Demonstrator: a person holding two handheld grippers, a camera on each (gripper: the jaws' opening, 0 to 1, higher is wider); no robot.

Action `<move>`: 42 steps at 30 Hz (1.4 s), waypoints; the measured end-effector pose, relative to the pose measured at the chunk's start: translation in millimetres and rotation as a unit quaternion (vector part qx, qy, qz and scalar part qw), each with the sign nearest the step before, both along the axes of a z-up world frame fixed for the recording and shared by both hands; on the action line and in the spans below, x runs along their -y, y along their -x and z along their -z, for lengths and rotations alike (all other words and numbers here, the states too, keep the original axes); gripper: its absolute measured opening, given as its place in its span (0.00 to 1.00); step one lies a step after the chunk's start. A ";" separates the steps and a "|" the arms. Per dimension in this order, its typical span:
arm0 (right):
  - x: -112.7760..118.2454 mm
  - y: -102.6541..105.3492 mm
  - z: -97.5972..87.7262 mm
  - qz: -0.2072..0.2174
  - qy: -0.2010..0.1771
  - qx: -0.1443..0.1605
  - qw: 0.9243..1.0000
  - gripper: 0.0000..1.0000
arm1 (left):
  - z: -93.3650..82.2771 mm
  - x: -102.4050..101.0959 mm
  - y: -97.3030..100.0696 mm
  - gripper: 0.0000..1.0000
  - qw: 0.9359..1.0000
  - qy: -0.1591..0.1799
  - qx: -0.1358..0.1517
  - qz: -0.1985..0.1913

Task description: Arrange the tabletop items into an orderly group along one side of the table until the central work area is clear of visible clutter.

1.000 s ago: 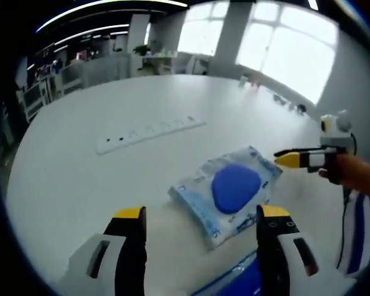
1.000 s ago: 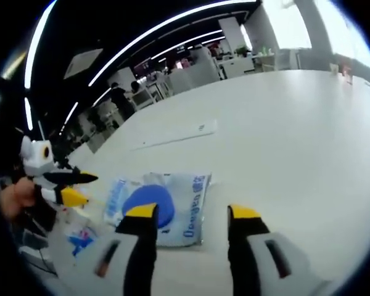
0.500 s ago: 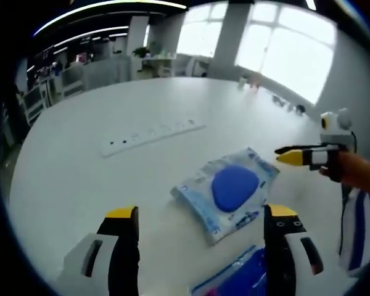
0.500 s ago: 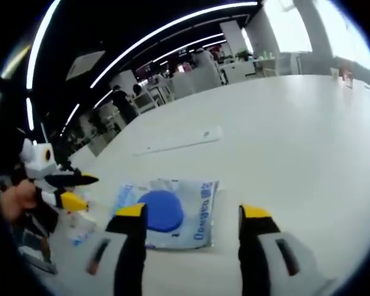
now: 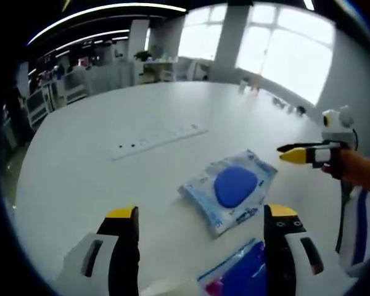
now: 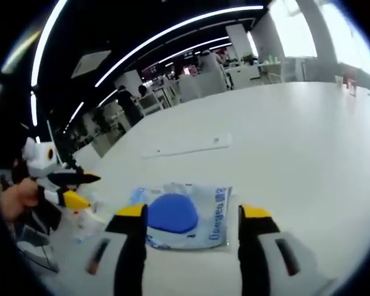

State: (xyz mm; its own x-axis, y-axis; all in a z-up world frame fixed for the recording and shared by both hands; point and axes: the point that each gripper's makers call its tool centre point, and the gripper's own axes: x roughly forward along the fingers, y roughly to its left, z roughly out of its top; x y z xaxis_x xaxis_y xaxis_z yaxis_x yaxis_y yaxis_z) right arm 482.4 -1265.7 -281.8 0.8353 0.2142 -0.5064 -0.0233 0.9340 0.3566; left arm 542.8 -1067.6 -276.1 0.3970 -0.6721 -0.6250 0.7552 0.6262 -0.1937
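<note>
Both grippers, left gripper [image 5: 197,216] and right gripper [image 6: 191,213], hover with jaws apart, empty, over the wet-wipes pack [image 5: 229,190] lying mid-table, near the power strip [image 5: 155,139]; its slick, floppy film could slide away from a shallow pinch

White table [image 5: 80,160] bearing a white power strip [image 5: 157,137] and a pale blue-and-white printed pouch [image 5: 229,190] with a solid blue oval at centre; a second, deep blue packet with a pink mark [image 5: 234,280] lies at 6 o'clock. Left gripper [image 5: 200,216] and right gripper [image 6: 191,213]: grey-white bodies, black jaws, yellow tips. Sleeve [image 5: 359,225] at 3 o'clock: blue-and-white stripes.
</note>
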 end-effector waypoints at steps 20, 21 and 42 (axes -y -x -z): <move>-45.5 17.9 -25.2 -0.030 0.004 0.012 0.999 0.57 | -20.9 -30.3 22.3 0.78 1.000 0.008 0.011 -0.014; -49.0 19.6 -26.4 -0.032 0.003 0.012 0.999 0.57 | -22.1 -32.4 24.0 0.78 1.000 0.009 0.012 -0.015; -92.6 50.5 -36.3 -0.056 0.004 0.008 0.998 0.57 | -39.4 -62.5 53.4 0.79 0.999 0.023 0.020 -0.032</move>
